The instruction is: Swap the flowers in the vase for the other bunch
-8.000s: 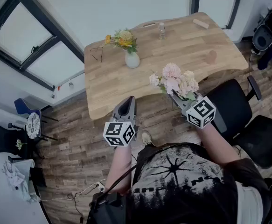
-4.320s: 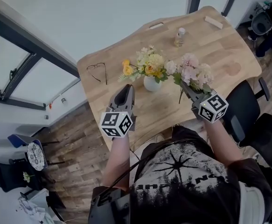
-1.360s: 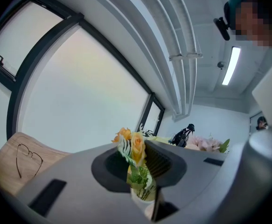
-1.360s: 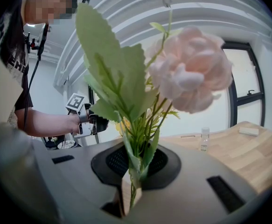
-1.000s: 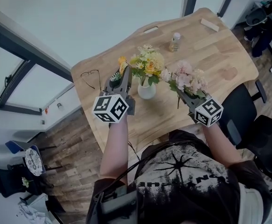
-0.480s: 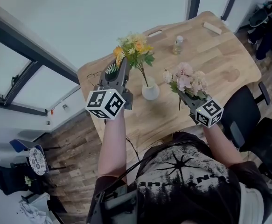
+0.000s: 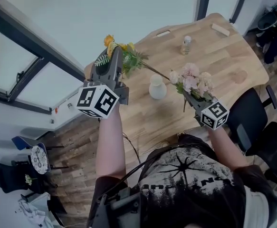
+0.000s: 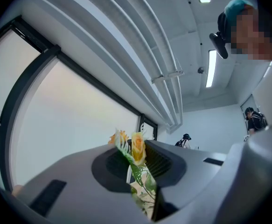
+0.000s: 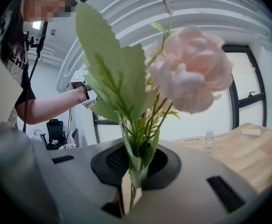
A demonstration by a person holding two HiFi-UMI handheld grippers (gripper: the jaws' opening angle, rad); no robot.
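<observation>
The yellow bunch [image 7: 120, 55] hangs above the wooden table [image 7: 219, 61], and my left gripper [image 7: 113, 66] is shut on it near the heads. Its thin stems slant down to the right, ending by the mouth of the white vase [image 7: 157, 88]; the vase stands bare. In the left gripper view a yellow rose [image 8: 138, 146] pokes up from between the jaws of the left gripper [image 8: 142, 192]. My right gripper [image 7: 187, 97] is shut on the pink bunch [image 7: 193, 80], right of the vase. In the right gripper view the green stems [image 9: 135, 171] are pinched below a pink bloom [image 9: 191, 73].
A small clear bottle [image 7: 186, 44] and a wooden block [image 7: 219, 29] sit at the table's far side. A black office chair [image 7: 254, 122] stands to the right, at the table's near edge. A dark-framed window [image 7: 29, 70] runs along the left.
My left gripper has risen with the yellow bunch, drawing its stems up out of the vase and tilting them. The right gripper with the pink bunch has stayed put.
</observation>
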